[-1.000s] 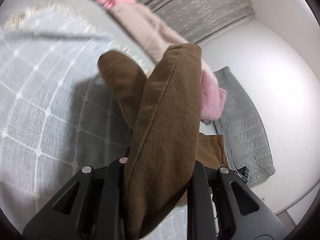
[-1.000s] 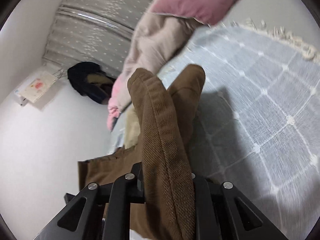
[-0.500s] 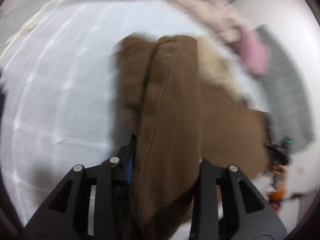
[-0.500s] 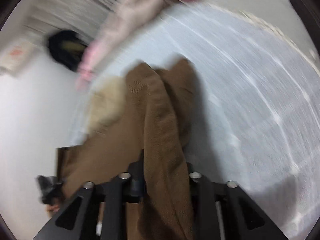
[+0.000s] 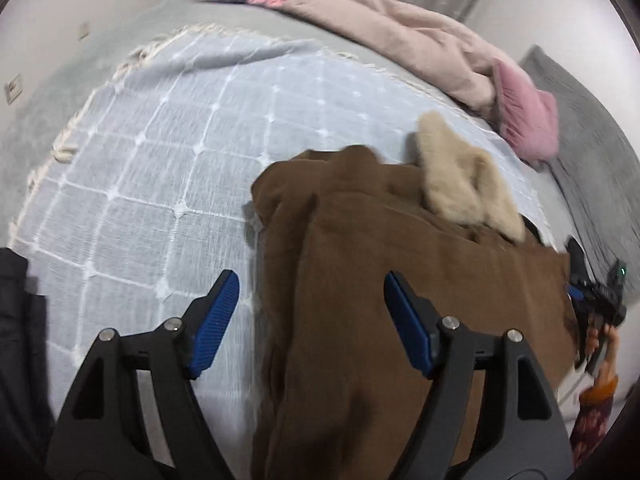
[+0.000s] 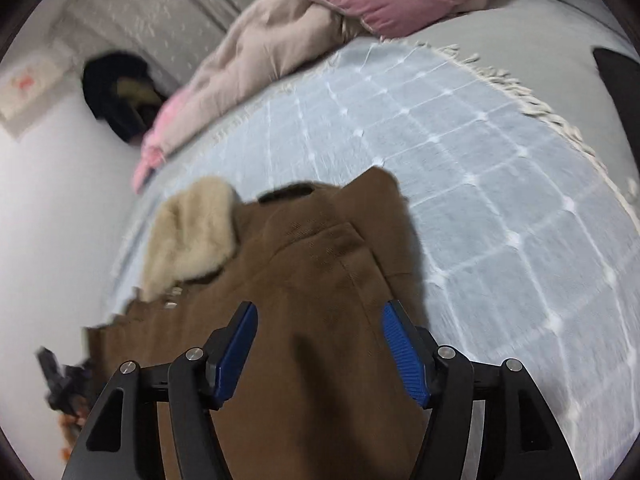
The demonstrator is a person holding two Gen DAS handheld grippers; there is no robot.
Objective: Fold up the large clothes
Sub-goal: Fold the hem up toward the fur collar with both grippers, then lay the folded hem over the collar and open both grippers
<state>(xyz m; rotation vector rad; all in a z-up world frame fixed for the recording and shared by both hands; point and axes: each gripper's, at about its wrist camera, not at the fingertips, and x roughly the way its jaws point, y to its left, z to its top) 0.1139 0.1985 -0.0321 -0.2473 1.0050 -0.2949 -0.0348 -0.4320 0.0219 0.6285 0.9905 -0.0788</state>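
Brown coat (image 5: 400, 280), cream fur collar, folded on blue blanket (image 5: 168, 152)

A bedroom: bedspread (image 5: 168, 128), duvet (image 5: 400, 40), curtains (image 6: 168, 8).

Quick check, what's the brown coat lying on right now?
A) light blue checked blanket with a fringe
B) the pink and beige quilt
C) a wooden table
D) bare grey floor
A: the brown coat lies on the light blue checked blanket, whose fringed edge shows at the far side; the pink and beige quilt lies apart, beyond it.
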